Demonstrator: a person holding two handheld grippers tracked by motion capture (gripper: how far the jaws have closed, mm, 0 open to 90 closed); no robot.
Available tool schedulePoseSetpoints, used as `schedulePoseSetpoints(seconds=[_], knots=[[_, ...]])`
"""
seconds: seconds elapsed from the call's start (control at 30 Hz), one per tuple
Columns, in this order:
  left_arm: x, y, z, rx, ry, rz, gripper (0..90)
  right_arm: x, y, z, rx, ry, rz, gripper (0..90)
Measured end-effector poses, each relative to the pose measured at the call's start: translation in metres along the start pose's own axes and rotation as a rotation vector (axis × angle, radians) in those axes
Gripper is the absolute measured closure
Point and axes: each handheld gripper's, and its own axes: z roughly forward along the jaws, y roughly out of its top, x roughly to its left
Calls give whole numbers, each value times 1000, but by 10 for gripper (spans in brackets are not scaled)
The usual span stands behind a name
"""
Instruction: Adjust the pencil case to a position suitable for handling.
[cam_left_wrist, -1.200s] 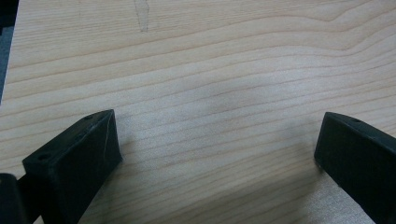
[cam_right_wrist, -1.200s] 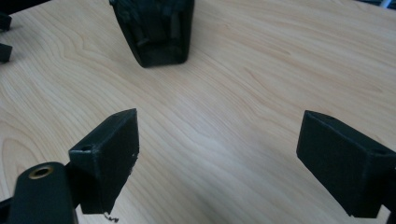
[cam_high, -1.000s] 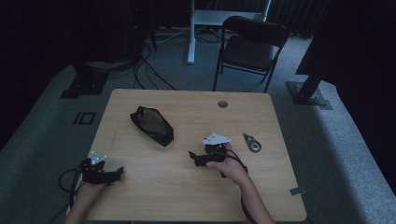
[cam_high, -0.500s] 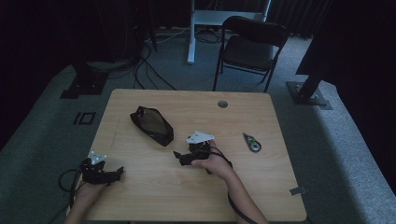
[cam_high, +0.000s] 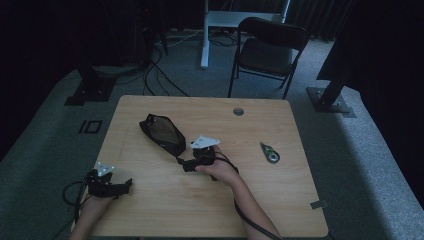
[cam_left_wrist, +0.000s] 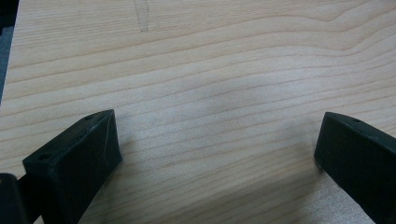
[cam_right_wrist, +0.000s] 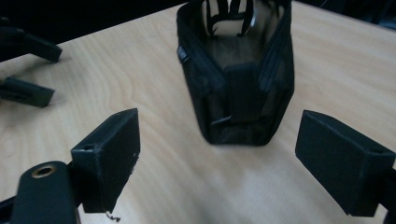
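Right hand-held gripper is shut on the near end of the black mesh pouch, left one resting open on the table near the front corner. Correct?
Not quite. The right hand-held gripper is open, not shut: the right gripper view shows its jaws spread wide, with the black mesh pouch lying just ahead of them, not yet grasped. The rest holds: the left hand-held gripper rests open on the table near the front corner.

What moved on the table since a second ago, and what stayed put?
The right gripper slid left across the table toward the black mesh pouch. Its jaws stand open just short of the pouch's near end, gripping nothing. The left gripper stayed at the near left corner, jaws open over bare wood. The pouch and the small tape dispenser did not move.
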Motion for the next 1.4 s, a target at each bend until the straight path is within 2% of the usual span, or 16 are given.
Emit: schedulePoseSetpoints(seconds=[0.1, 0.13, 0.2, 0.27, 0.33, 0.43, 0.5, 0.53, 0.67, 0.7, 0.77, 0.87, 1.0, 1.2, 1.4], knots=[[0, 0, 0, 0, 0, 0, 4, -1, 3, 5, -16, -11, -15, 175], [0, 0, 0, 0, 0, 0, 4, -1, 4, 6, -9, -12, -30, 231], [0, 0, 0, 0, 0, 0, 4, -1, 6, 9, 18, -18, -44, 248], [0, 0, 0, 0, 0, 0, 4, -1, 8, 13, 34, -10, -39, 287], [0, 0, 0, 0, 0, 0, 4, -2, 10, 17, 50, -23, -36, 339], [0, 0, 0, 0, 0, 0, 4, -3, 12, 20, 36, -13, -14, 421], [0, 0, 0, 0, 0, 0, 4, -4, 12, 21, 33, -15, -13, 427], [0, 0, 0, 0, 0, 0, 4, -4, 12, 23, 28, -22, -20, 467], [0, 0, 0, 0, 0, 0, 3, -5, 12, 28, 36, -37, -47, 534], [0, 0, 0, 0, 0, 0, 4, -6, 12, 29, 37, -43, -49, 573], [0, 0, 0, 0, 0, 0, 4, -8, 12, 31, 25, -67, -45, 721], [0, 0, 0, -1, 0, 0, 4, -9, 11, 30, 16, -64, -27, 728], [0, 0, 0, 0, 0, 0, 4, -7, 10, 27, 15, -63, -53, 730], [0, 0, 0, 0, 0, 0, 4, -8, 6, 18, 13, -62, -65, 730], [0, 0, 0, 0, 0, 0, 4, -12, -1, 10, 12, -66, -41, 730]])
